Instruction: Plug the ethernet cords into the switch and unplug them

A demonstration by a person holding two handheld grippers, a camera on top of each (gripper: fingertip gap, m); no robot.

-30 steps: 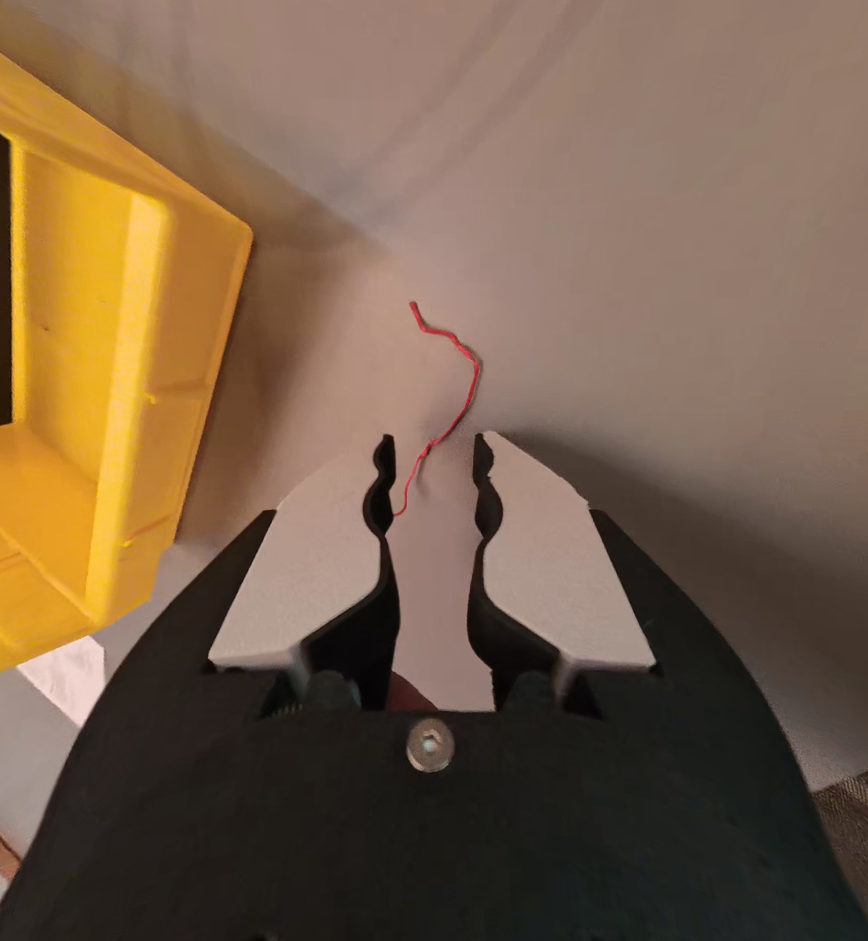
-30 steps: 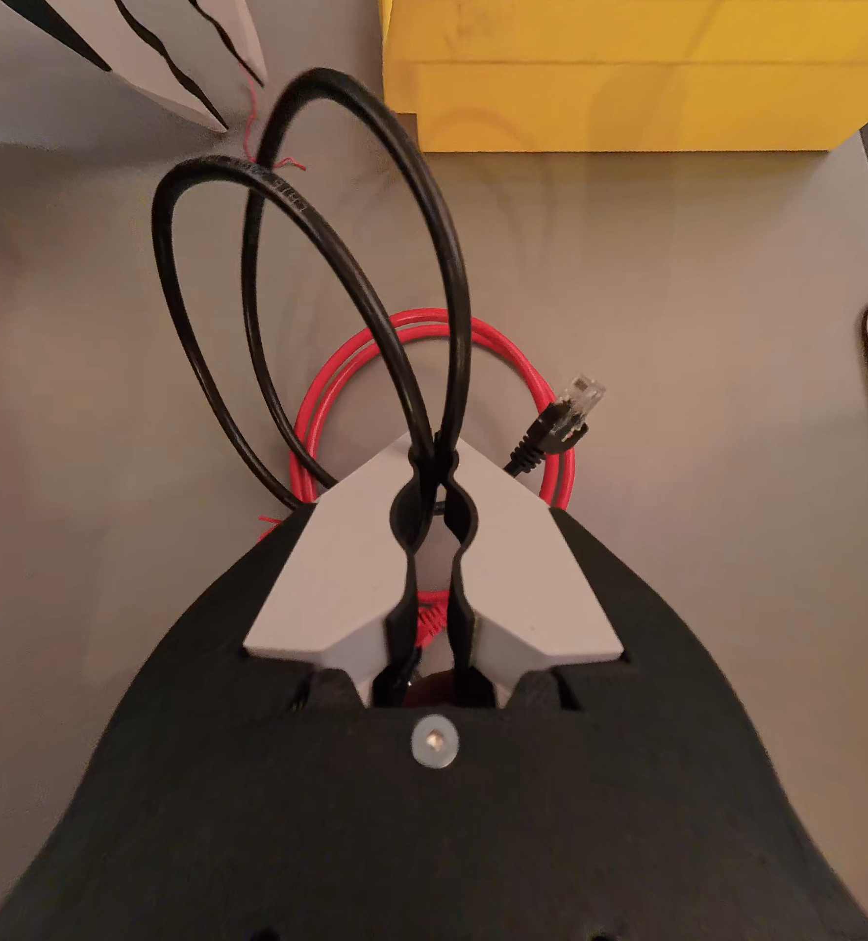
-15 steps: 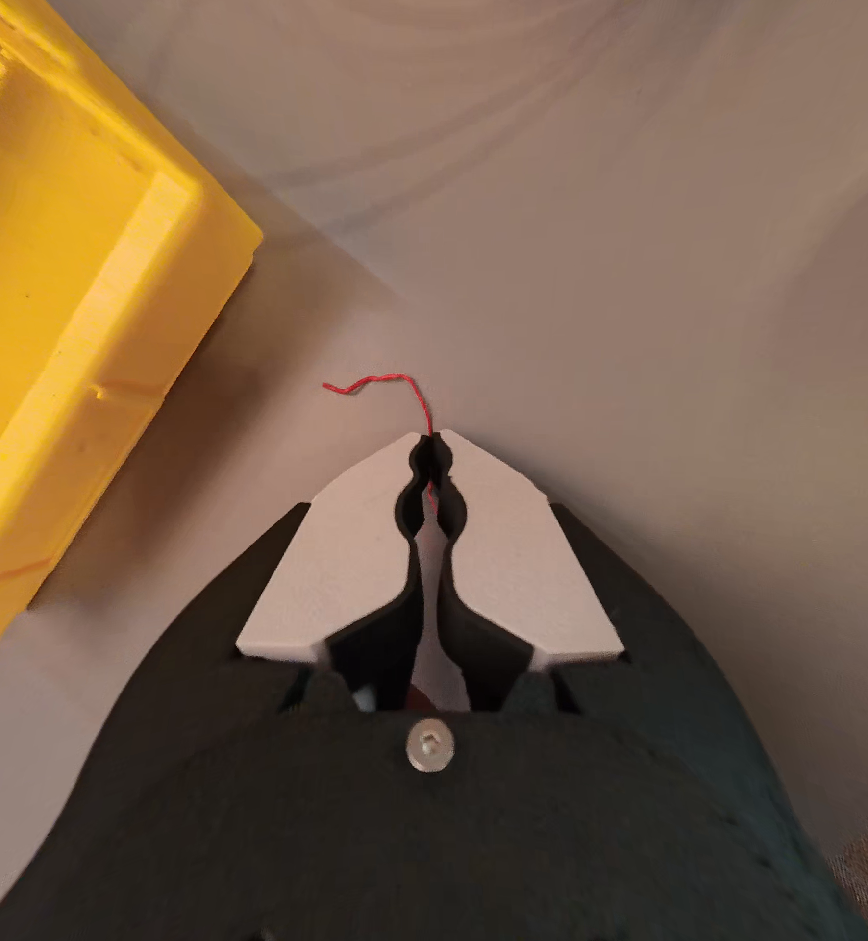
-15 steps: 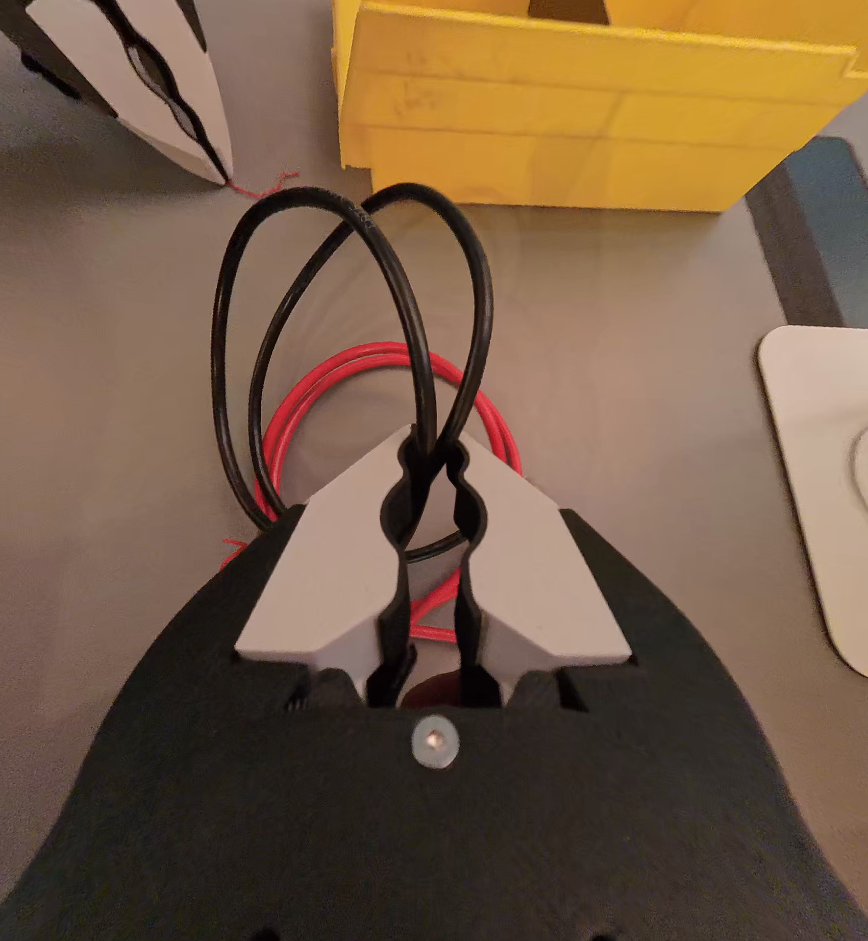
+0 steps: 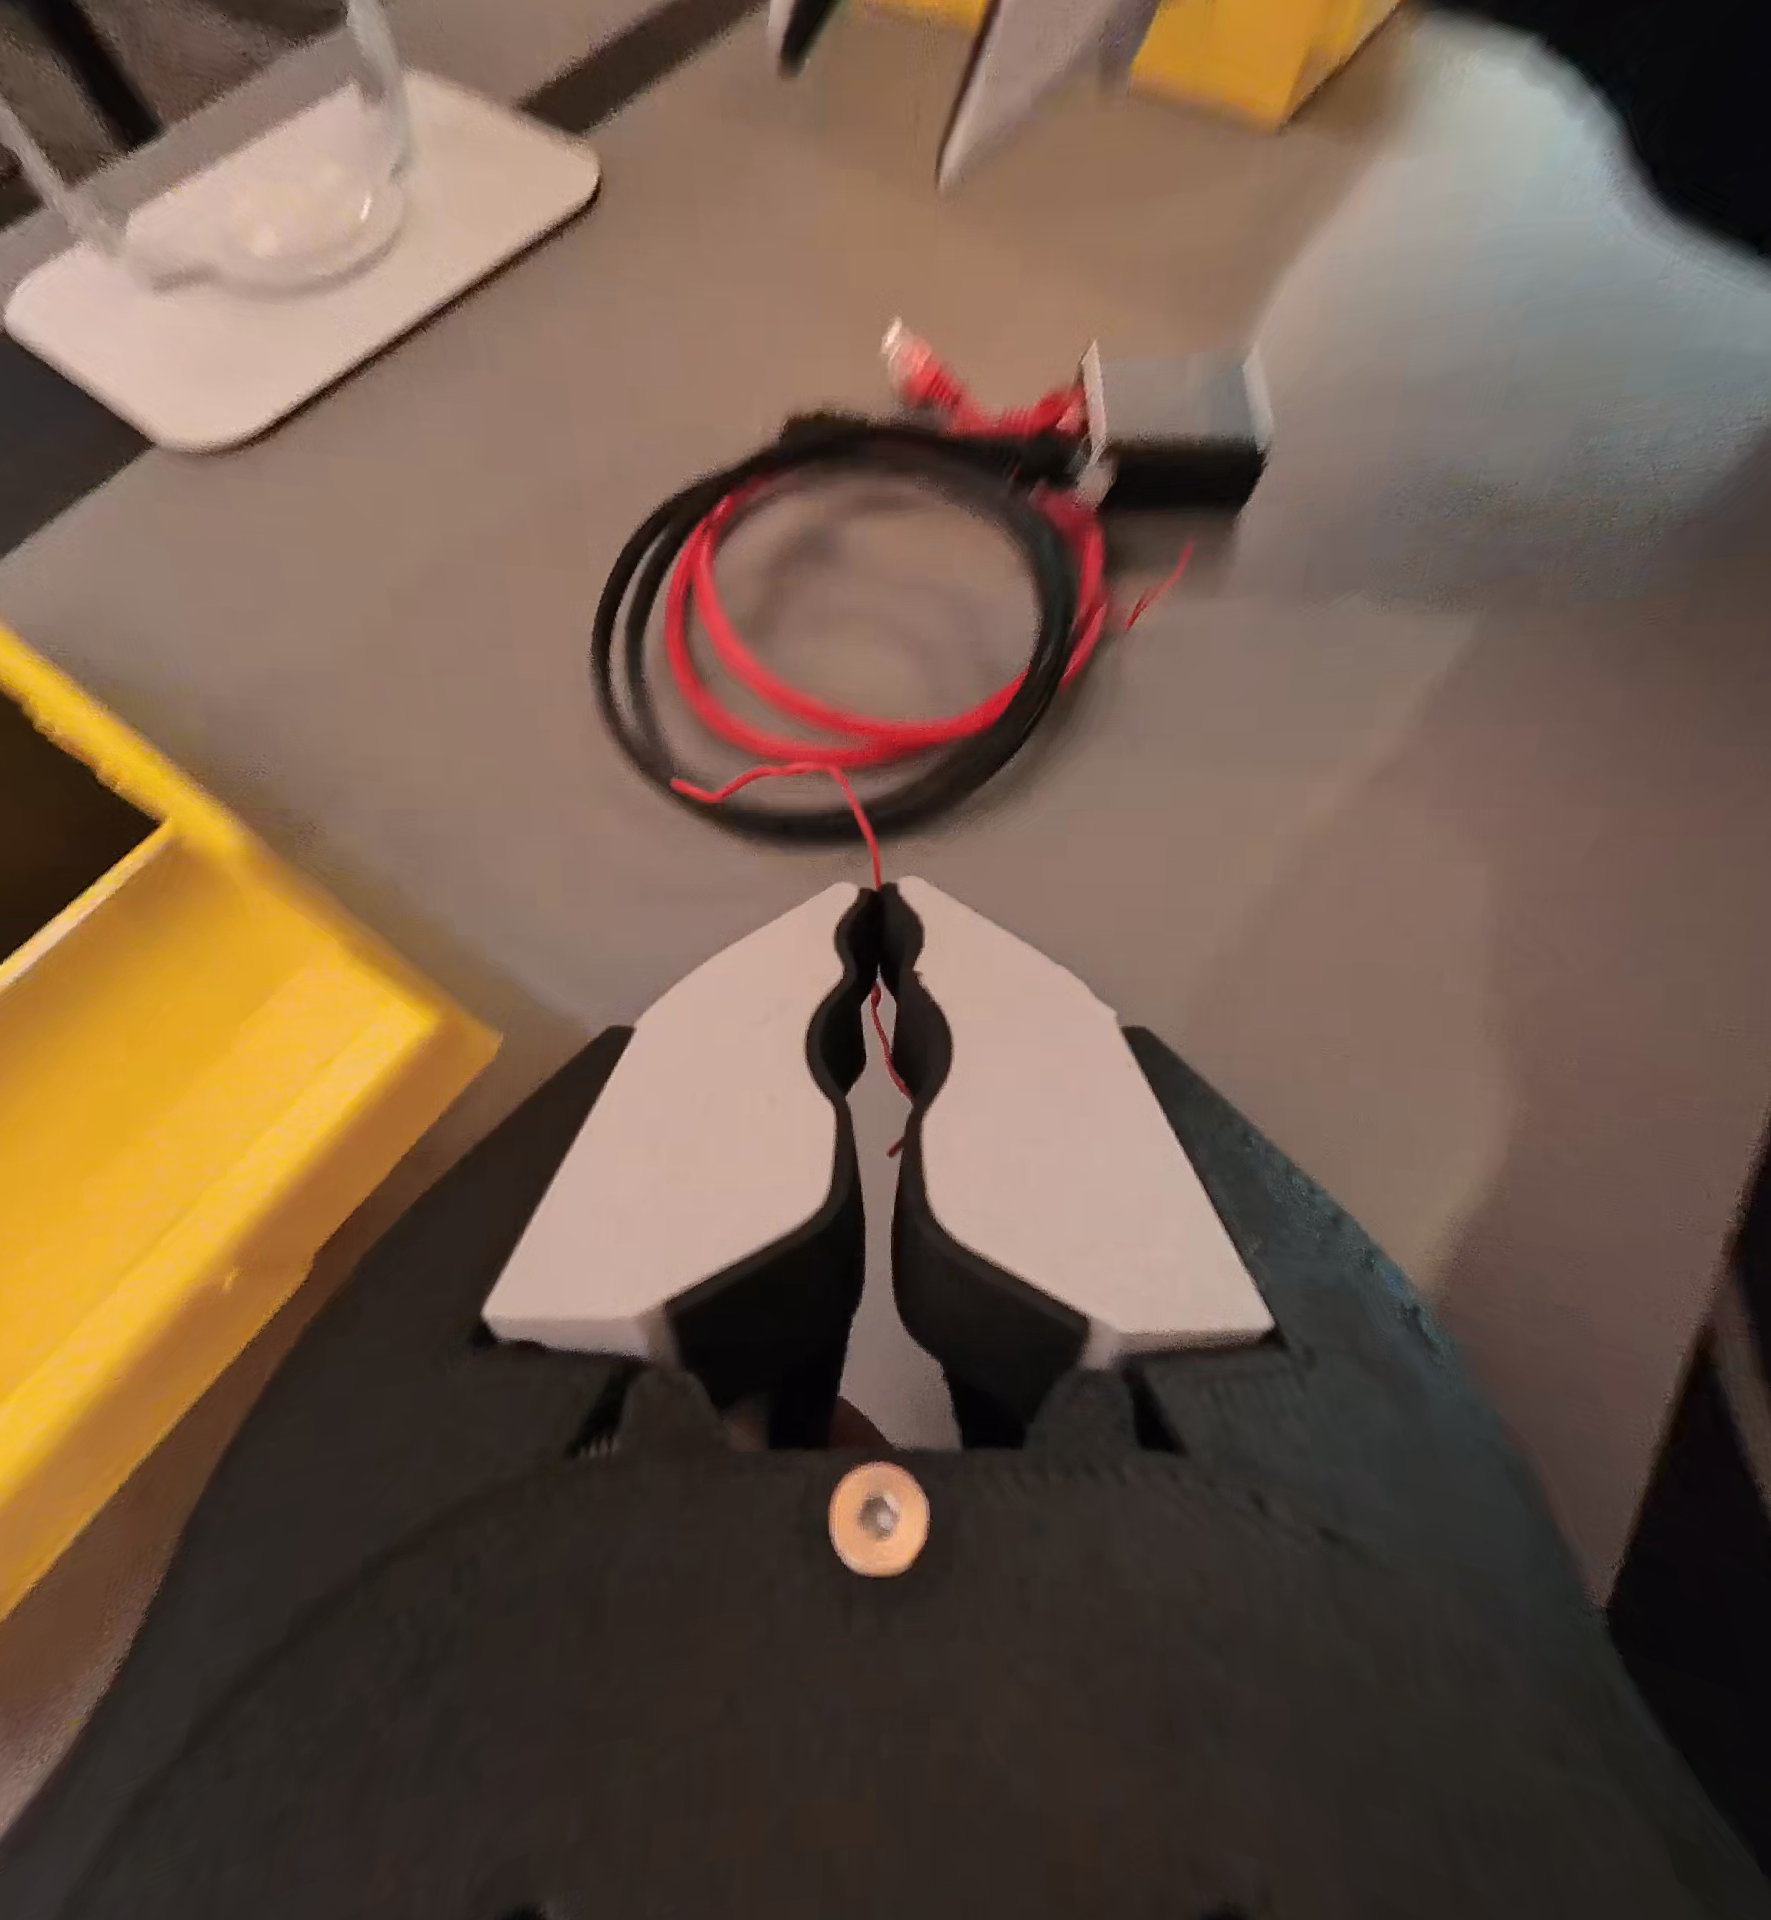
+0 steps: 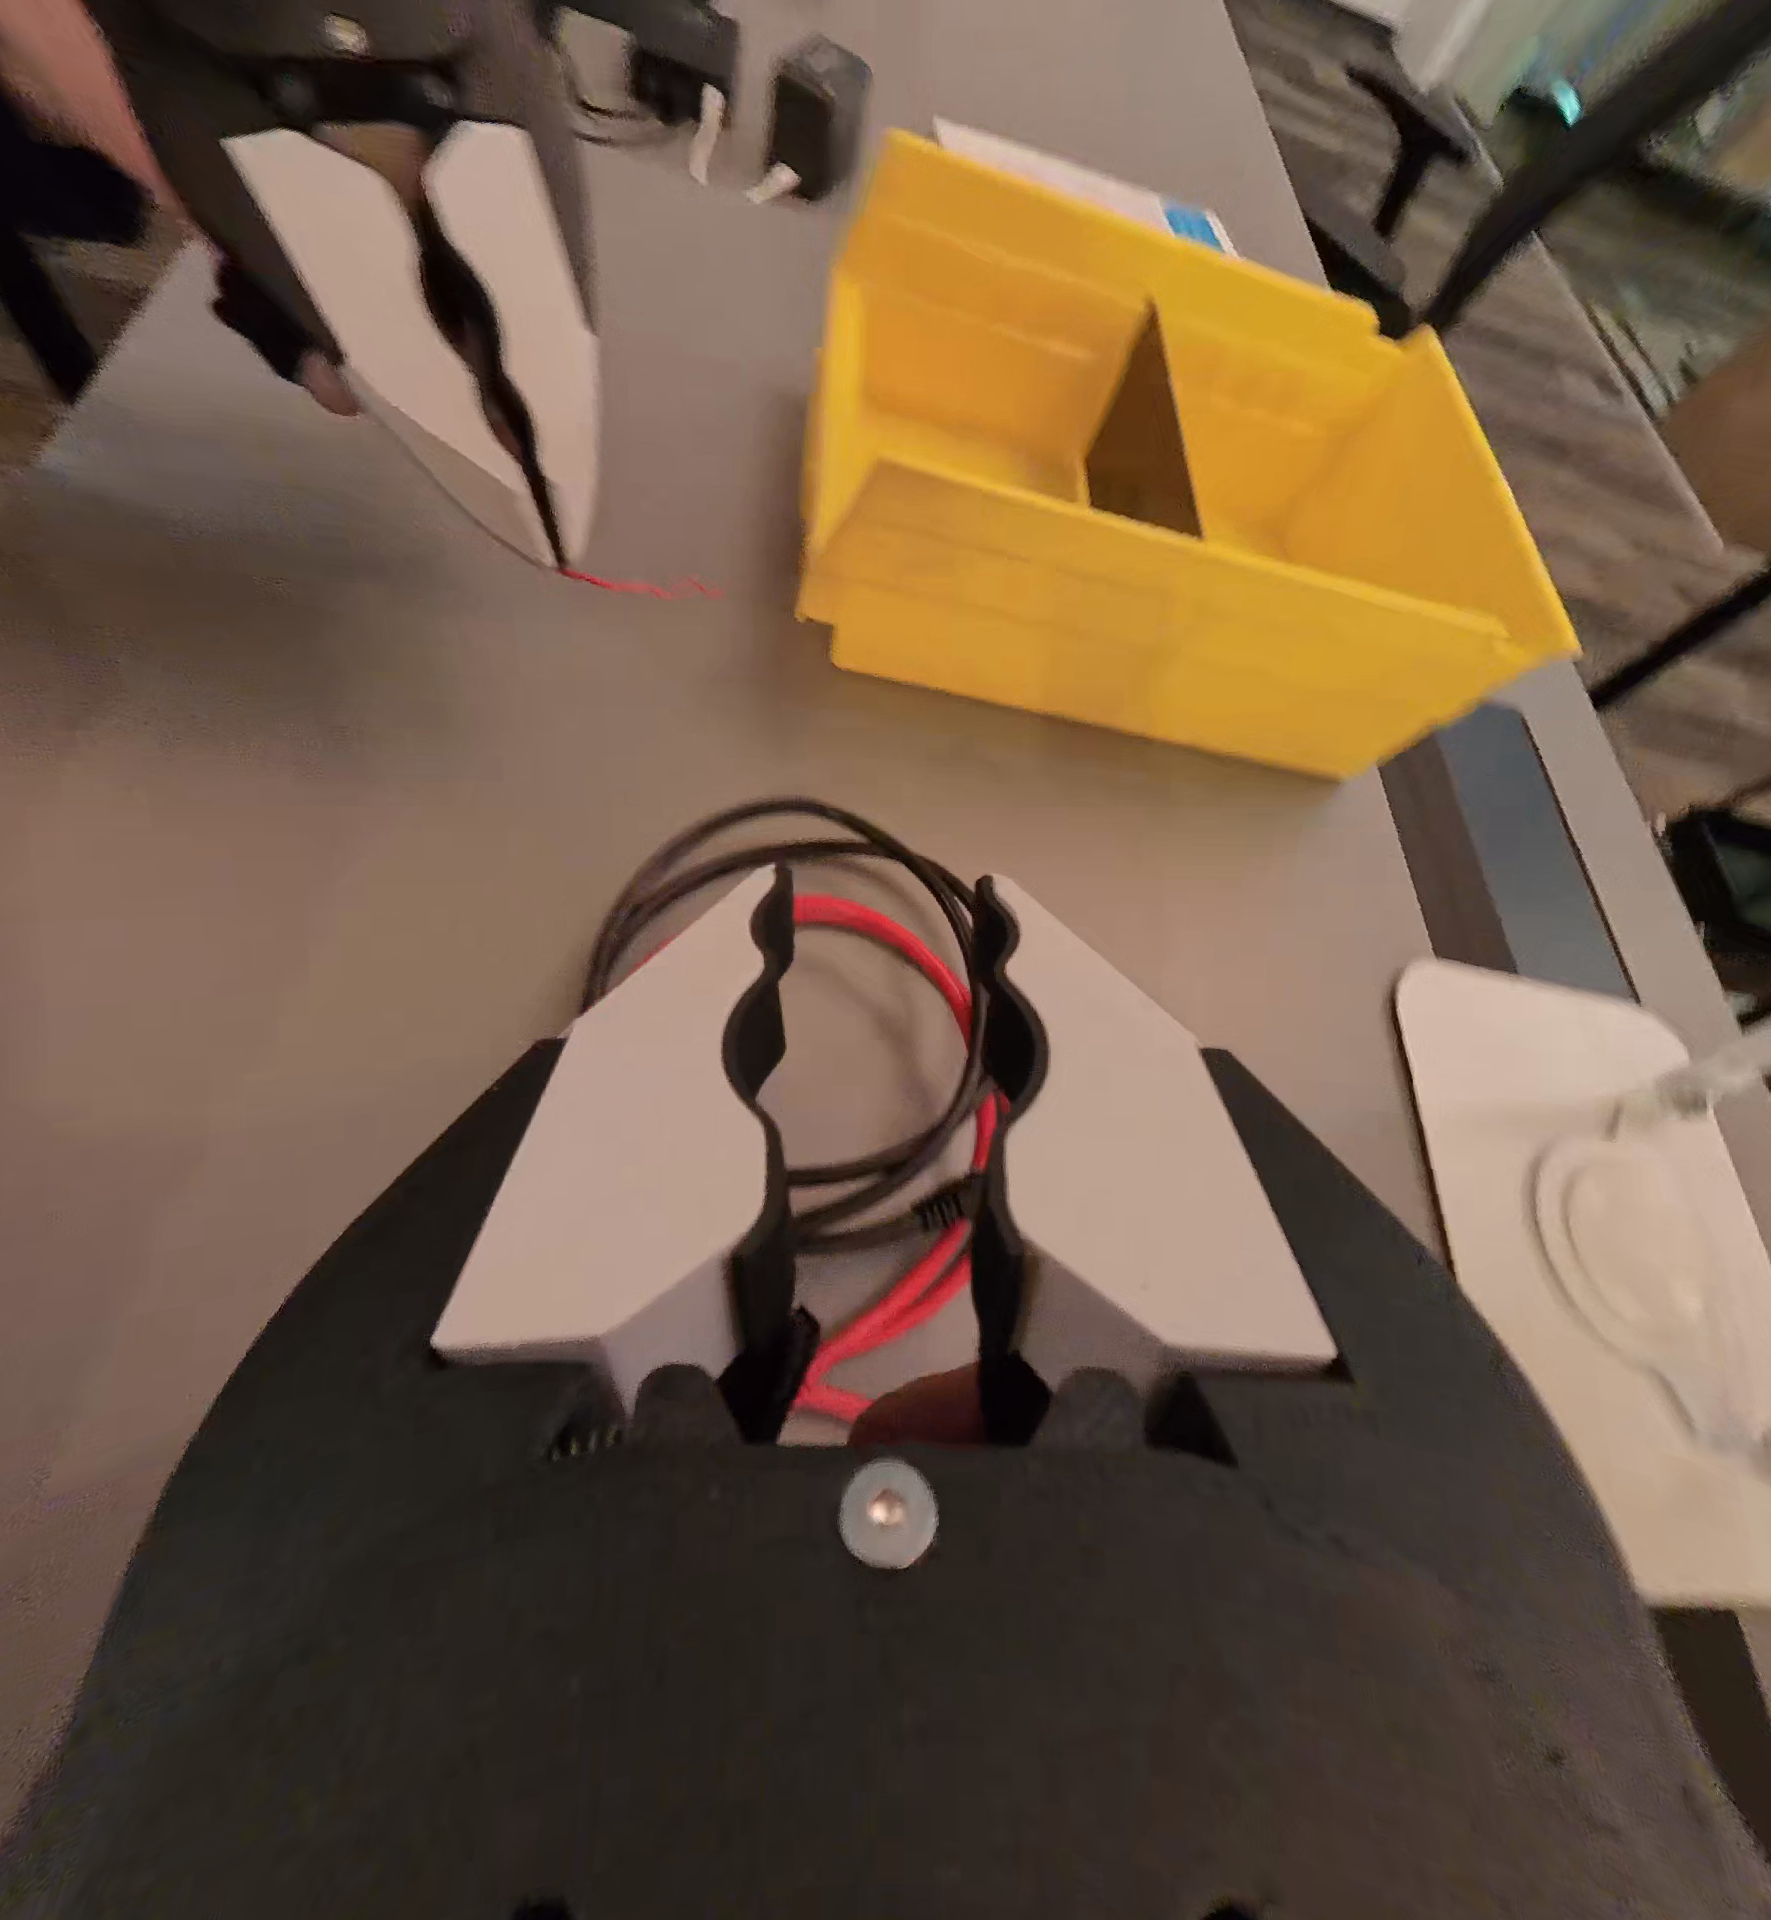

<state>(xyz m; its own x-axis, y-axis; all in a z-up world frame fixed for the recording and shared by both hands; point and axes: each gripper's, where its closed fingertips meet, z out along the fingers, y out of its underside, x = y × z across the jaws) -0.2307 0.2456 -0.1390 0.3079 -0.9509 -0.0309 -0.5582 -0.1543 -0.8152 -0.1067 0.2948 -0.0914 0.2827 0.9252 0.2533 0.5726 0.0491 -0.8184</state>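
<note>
The grey counter (image 6: 237,831) had lots of bare room on its left side, and its right edge ran close past a flat white stand base (image 6: 1587,1247). A yellow bin (image 6: 1151,582) sat near that right edge, well apart from the cords. The left claw (image 5: 878,891) was clenched on a thin red twist tie (image 5: 787,777). In the right wrist view that claw (image 6: 557,556) hung with its tips down, close to the counter, in the open space left of the bin, and the tie (image 6: 642,589) stuck out sideways from the tips. The right claw (image 6: 881,888) was released, with its two fingers spread wide and nothing between them but the view of the cords lying below. The black ethernet cord (image 5: 632,623) and the red ethernet cord (image 5: 756,665) lay flat on the counter in round loops, the red loops inside the black ones. A red plug (image 5: 922,379) with a clear tip poked out at the far side of the loops. Just beside it sat a small dark box, the switch (image 5: 1177,431), too blurry to show whether any cord was plugged in. There was open counter all around the loops.
</note>
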